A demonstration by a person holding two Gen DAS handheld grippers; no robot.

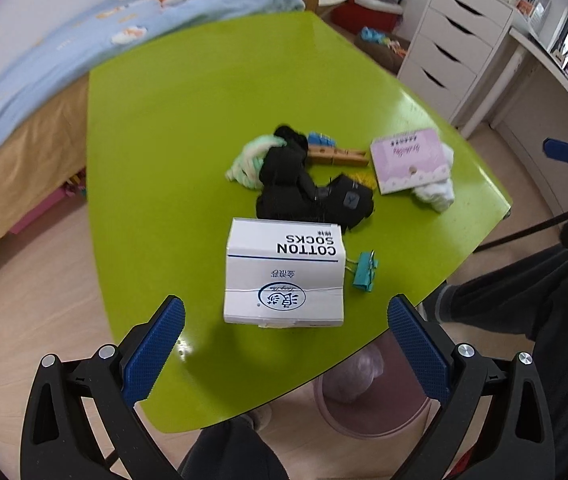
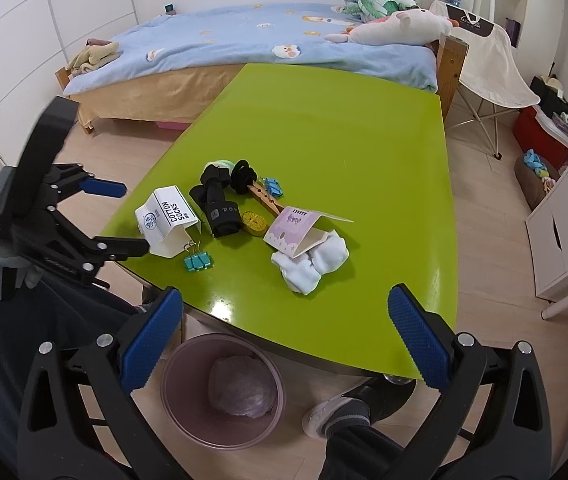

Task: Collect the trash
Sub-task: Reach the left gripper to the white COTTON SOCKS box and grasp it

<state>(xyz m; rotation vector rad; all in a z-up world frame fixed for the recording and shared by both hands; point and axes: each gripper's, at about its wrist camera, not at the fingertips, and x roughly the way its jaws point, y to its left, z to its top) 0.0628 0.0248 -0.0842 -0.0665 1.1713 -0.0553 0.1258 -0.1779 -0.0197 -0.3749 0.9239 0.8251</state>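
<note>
A white "COTTON SOCKS" box (image 1: pixel 284 276) stands near the front edge of the green table (image 1: pixel 187 128); it also shows in the right wrist view (image 2: pixel 165 220). My left gripper (image 1: pixel 286 312) is open, just short of the box, its fingers wider than the box. It also shows from the side in the right wrist view (image 2: pixel 123 216). My right gripper (image 2: pixel 284 304) is open and empty above the table's near edge, short of the white socks (image 2: pixel 312 260) and the pink card (image 2: pixel 296 230). A pink bin (image 2: pixel 223 392) stands on the floor under the table edge.
Black socks (image 1: pixel 300 188), a green sock (image 1: pixel 249 160), a wooden clothespin (image 1: pixel 336 156), a teal binder clip (image 1: pixel 364 272) and a yellow round thing (image 2: pixel 254 222) lie on the table. A bed (image 2: pixel 243 44), white drawers (image 1: pixel 452 44) and a folding chair (image 2: pixel 492 64) surround it.
</note>
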